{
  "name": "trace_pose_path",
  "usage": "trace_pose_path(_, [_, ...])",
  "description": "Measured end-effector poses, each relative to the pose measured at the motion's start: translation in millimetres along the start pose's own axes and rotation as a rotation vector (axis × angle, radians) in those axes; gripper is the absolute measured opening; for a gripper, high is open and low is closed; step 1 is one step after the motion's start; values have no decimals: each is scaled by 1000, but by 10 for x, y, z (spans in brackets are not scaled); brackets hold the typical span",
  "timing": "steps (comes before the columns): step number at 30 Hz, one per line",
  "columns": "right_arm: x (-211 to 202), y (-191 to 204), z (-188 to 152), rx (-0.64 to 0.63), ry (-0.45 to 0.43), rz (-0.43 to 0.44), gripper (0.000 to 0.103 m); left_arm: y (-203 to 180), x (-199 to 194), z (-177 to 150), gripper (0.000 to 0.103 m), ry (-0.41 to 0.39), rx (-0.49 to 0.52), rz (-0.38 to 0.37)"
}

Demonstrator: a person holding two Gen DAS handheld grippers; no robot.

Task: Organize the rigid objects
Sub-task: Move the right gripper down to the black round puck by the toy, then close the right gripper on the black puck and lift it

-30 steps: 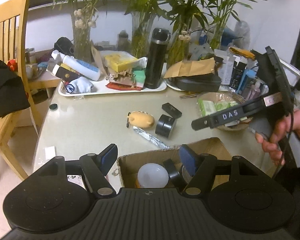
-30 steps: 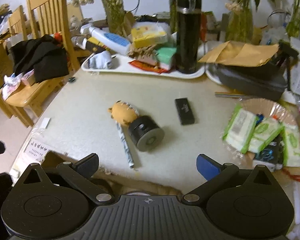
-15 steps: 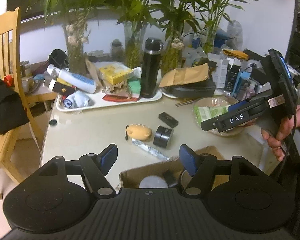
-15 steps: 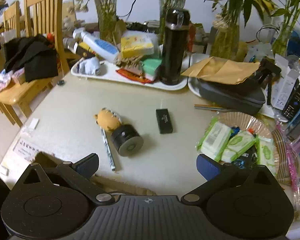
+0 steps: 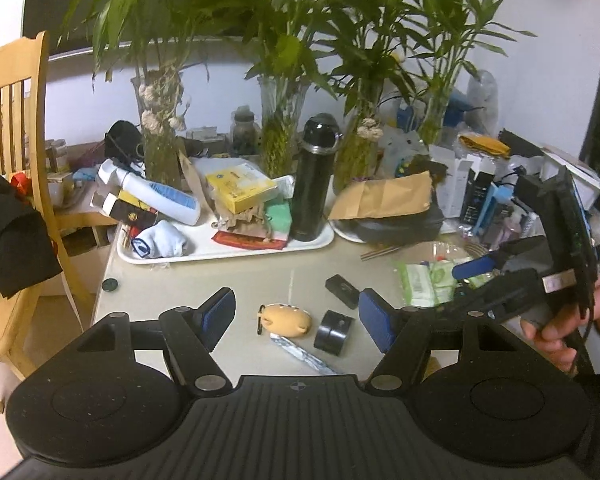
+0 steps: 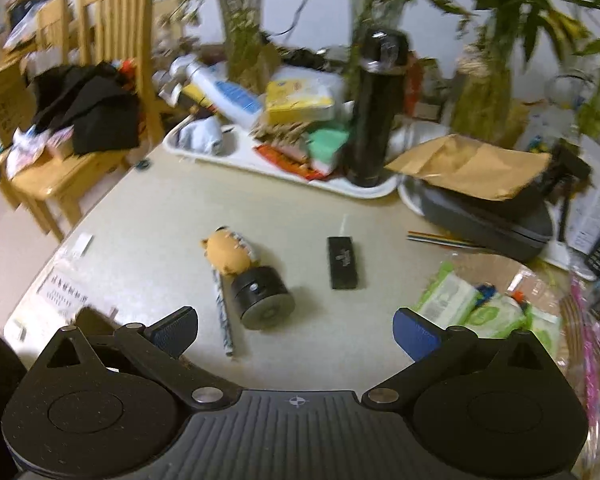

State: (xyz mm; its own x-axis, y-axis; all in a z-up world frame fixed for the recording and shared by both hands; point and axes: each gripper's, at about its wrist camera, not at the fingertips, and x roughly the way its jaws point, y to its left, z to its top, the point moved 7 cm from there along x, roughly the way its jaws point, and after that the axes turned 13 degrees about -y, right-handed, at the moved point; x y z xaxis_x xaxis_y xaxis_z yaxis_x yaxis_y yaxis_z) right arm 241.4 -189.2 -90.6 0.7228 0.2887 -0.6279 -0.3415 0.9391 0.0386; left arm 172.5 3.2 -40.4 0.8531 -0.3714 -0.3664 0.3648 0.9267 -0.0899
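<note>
Both grippers hang above the table, fingers spread wide with nothing between them: the left gripper (image 5: 298, 314) at 6 o'clock of its view, the right gripper (image 6: 296, 332) likewise, probably hovering while a target is chosen. Nearest, just past the right gripper, the foil stick (image 6: 223, 312) lies flat, beside the black puck (image 6: 262, 300) on its side at 12 o'clock. The yellow toy (image 6: 230, 254) touches the puck's far end. The black case (image 6: 342, 262) lies apart at 1 o'clock. These loose pieces sit in open tabletop, easy to reach. Farther, the flask (image 6: 374, 108) stands upright on the white tray (image 6: 376, 192).
</note>
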Motion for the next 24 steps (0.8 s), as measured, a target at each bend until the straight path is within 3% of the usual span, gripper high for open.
trace_pose_path(8, [394, 205, -118, -116, 53, 87, 103, 200, 176, -175, 68, 49, 33, 5])
trace_pose_path(14, [741, 245, -185, -121, 82, 138, 101, 324, 259, -297, 68, 100, -57, -25])
trace_pose_path(16, [854, 237, -214, -126, 95, 142, 91, 347, 273, -318, 68, 105, -78, -40])
trace_pose_path(24, [1215, 268, -293, -170, 140, 167, 79, 396, 372, -396, 68, 127, -70, -49])
